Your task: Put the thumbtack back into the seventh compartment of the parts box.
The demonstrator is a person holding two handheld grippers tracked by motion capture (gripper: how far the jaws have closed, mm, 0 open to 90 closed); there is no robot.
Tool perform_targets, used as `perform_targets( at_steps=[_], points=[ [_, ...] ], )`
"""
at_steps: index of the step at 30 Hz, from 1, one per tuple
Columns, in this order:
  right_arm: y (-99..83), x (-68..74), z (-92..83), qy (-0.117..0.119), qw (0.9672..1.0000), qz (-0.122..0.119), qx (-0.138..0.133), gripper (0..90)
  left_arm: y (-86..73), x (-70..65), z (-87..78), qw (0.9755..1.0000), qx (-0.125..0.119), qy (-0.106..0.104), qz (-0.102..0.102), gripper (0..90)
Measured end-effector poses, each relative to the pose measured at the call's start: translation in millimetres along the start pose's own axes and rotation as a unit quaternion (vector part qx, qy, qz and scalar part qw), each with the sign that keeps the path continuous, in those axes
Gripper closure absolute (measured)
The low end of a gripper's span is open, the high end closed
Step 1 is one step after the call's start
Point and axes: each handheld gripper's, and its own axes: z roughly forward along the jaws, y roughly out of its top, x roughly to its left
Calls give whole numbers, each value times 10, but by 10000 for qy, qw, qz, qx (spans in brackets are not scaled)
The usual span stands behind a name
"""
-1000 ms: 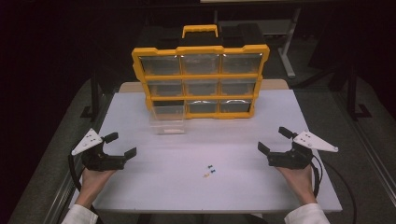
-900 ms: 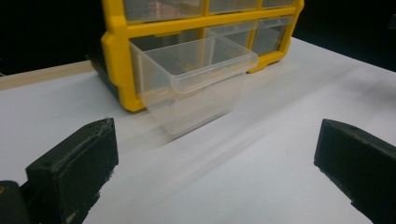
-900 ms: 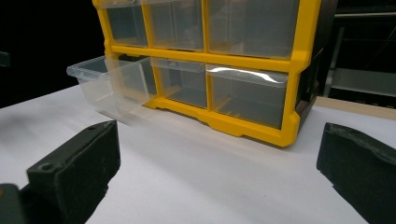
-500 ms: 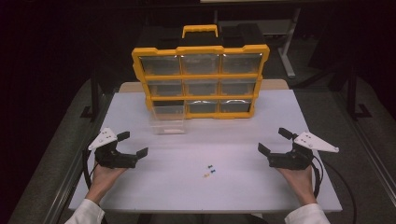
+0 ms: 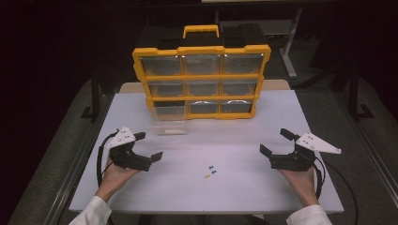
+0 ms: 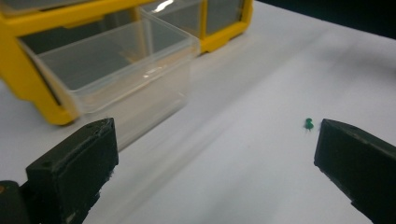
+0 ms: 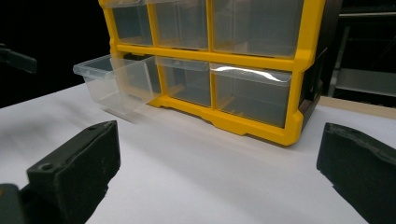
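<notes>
Progress is judged to be at the opening stage: nothing has been picked up, and the sorting of the small pins into the organiser is left to do.

At the left of the white table (image 5: 291,117), the left gripper (image 5: 149,149) is held low over the surface, angled toward the middle. Its jaws are spread wide and nothing is held between them. In the left gripper view, a small green push pin (image 6: 308,123) is seen lying on the table just beside the far jaw, not yet between the two.

Behind and slightly right of this gripper, a clear plastic drawer (image 5: 167,119) is pulled out of the bottom-left slot of the yellow nine-drawer plastic organiser with a carry handle (image 5: 202,75). The drawer appears empty, and it rests on the table in front of its slot. The other eight drawers are seated.

Near the middle front of the table, a small cluster of coloured push pins (image 5: 210,171) lies well apart from both grippers and from the open drawer.

At the right, the right gripper (image 5: 276,144) is held near the table edge, jaws fully parted and empty, pointed toward the organiser.

Remaining work is judged to be: each pin grasped, carried to the open drawer, released, and the drawer pushed home.
</notes>
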Motion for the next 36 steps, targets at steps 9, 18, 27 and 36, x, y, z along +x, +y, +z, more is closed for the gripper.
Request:
perform_targets(
  at_steps=[9,18,27,36],
  points=[
    [-5,3,7,-18,10000,-16,42,0,136,-131,156,9996,89,-200,176,0],
    [-10,8,12,-4,10000,8,82,0,190,-256,365,9947,687,-704,311,0],
    [-17,10,18,12,9999,-21,109,0,266,-354,520,9916,861,-854,453,0],
    [-29,16,27,20,9998,-36,169,0,254,-467,679,9881,1150,-854,554,0]
  ],
)
